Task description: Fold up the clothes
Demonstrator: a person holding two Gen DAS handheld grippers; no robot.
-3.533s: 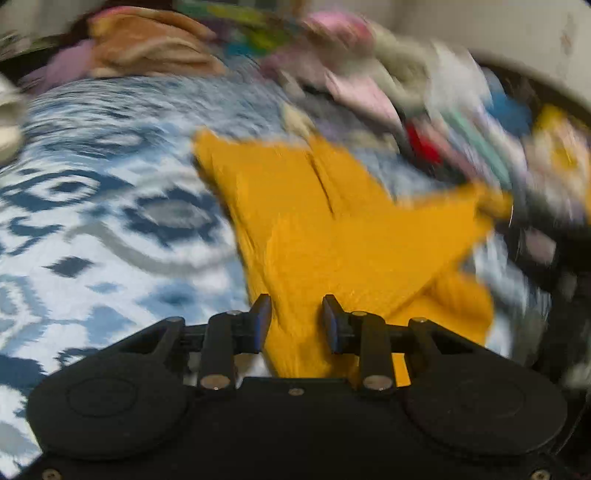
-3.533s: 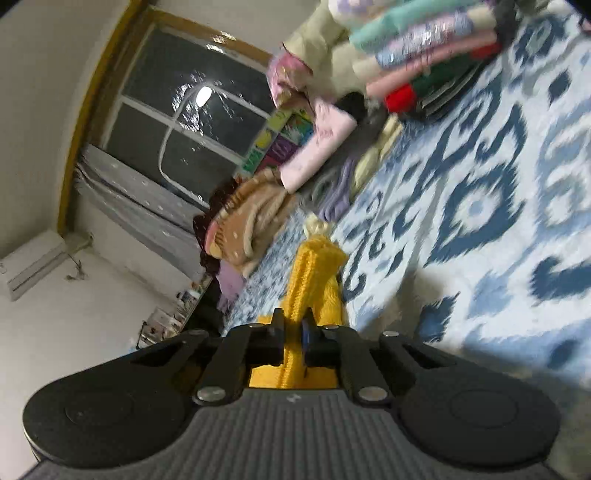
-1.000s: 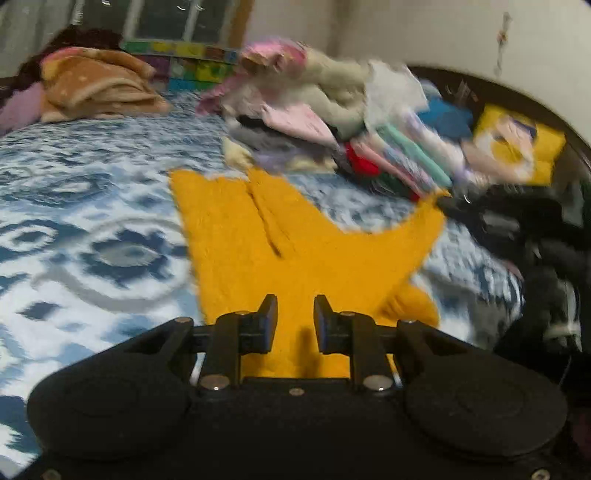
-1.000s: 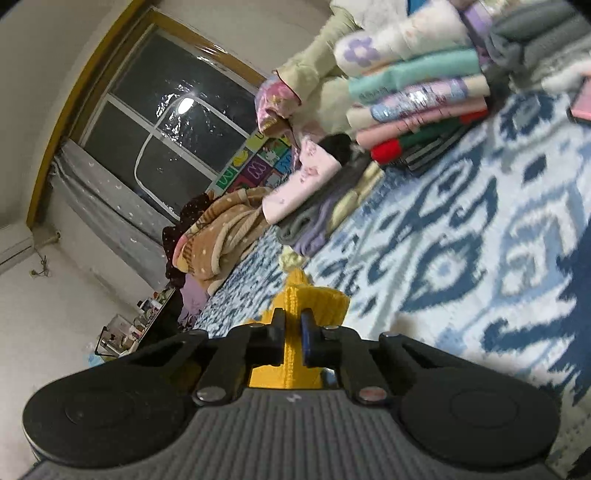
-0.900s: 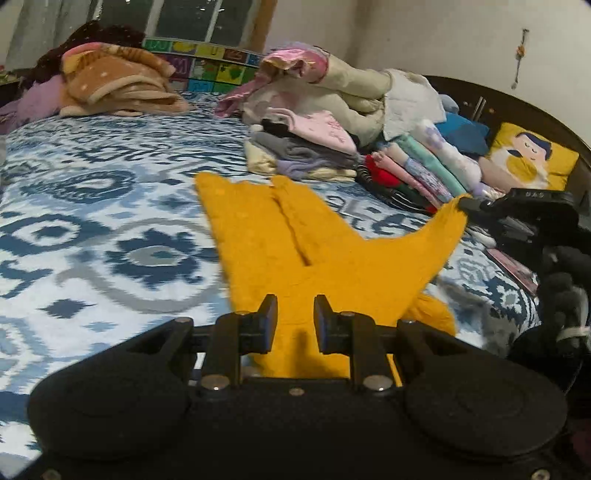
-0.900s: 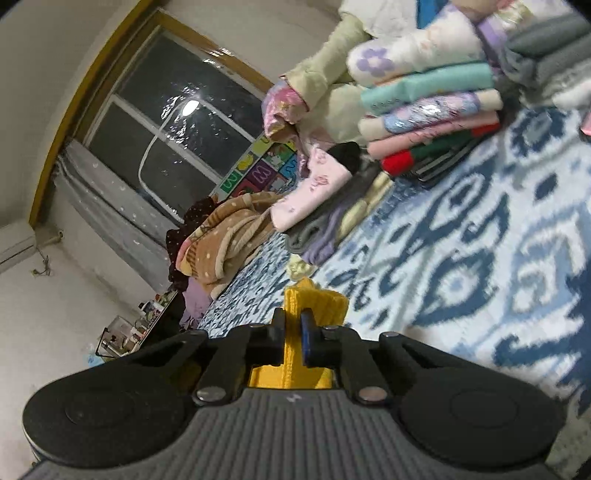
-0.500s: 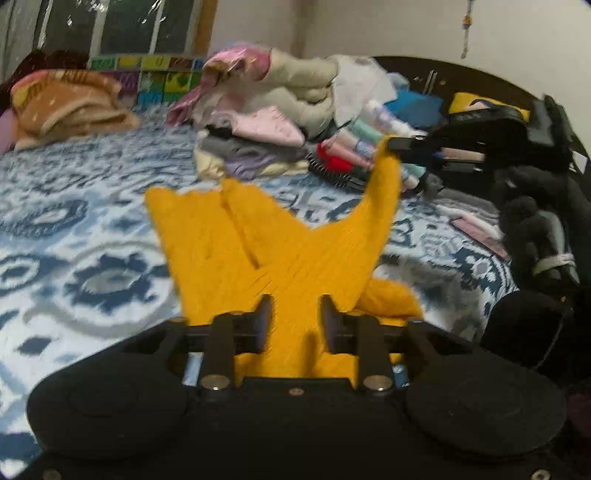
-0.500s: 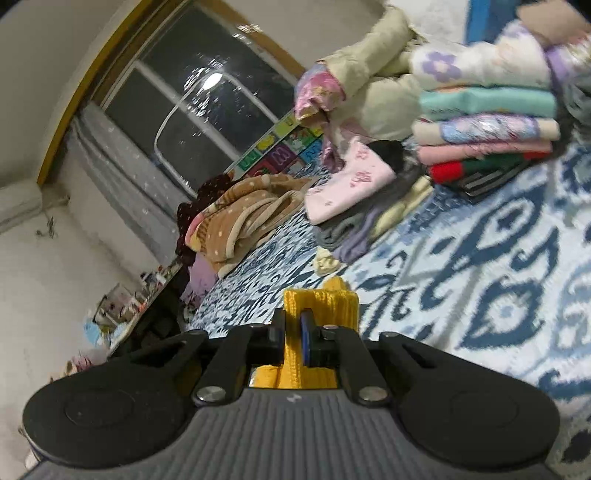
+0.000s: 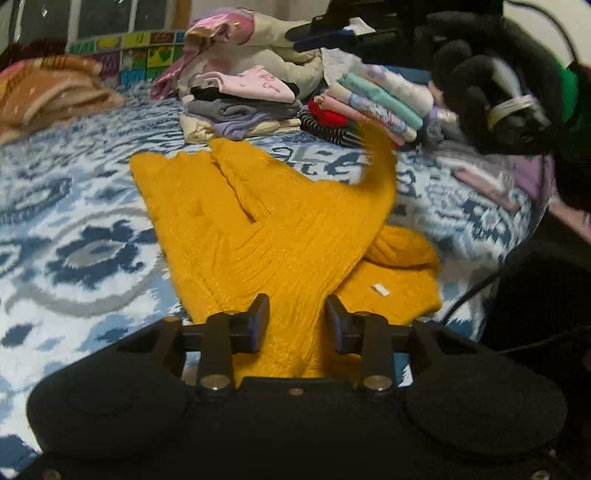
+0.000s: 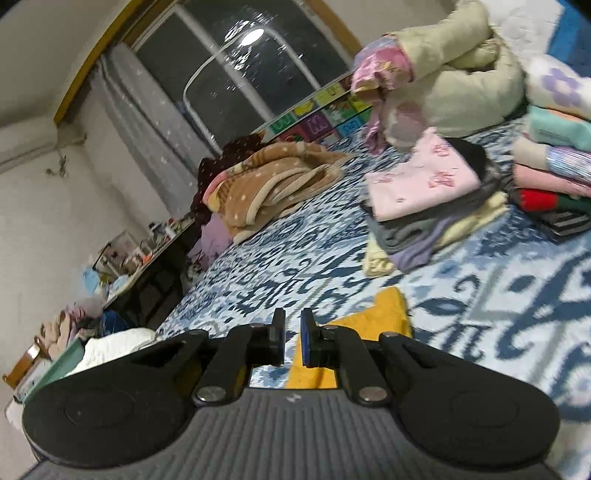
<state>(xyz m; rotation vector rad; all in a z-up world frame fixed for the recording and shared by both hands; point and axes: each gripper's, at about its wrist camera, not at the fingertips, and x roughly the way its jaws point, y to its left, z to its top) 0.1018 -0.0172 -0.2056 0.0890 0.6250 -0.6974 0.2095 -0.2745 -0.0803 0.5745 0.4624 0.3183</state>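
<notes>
A mustard-yellow knitted sweater (image 9: 258, 221) lies on the blue-and-white patterned bedspread (image 9: 74, 229). One sleeve (image 9: 376, 162) hangs blurred in the air at its right side. My left gripper (image 9: 297, 319) is open, and sweater fabric lies between its jaws near the hem. My right gripper (image 10: 291, 341) is a little open and empty; the sweater (image 10: 384, 314) lies below it. In the left wrist view the right gripper (image 9: 332, 33) shows at top right, held by a black-gloved hand (image 9: 491, 96).
Stacks of folded clothes (image 9: 373, 107) and a pile topped by a pink garment (image 9: 251, 88) stand beyond the sweater. A brown dotted blanket (image 10: 273, 184) lies at the far side. A window (image 10: 236, 74) and a cluttered side table (image 10: 125, 254) are to the left.
My right gripper has let go of the yellow sleeve and risen; the sleeve is dropping. My left gripper's jaws have spread wider over the hem.
</notes>
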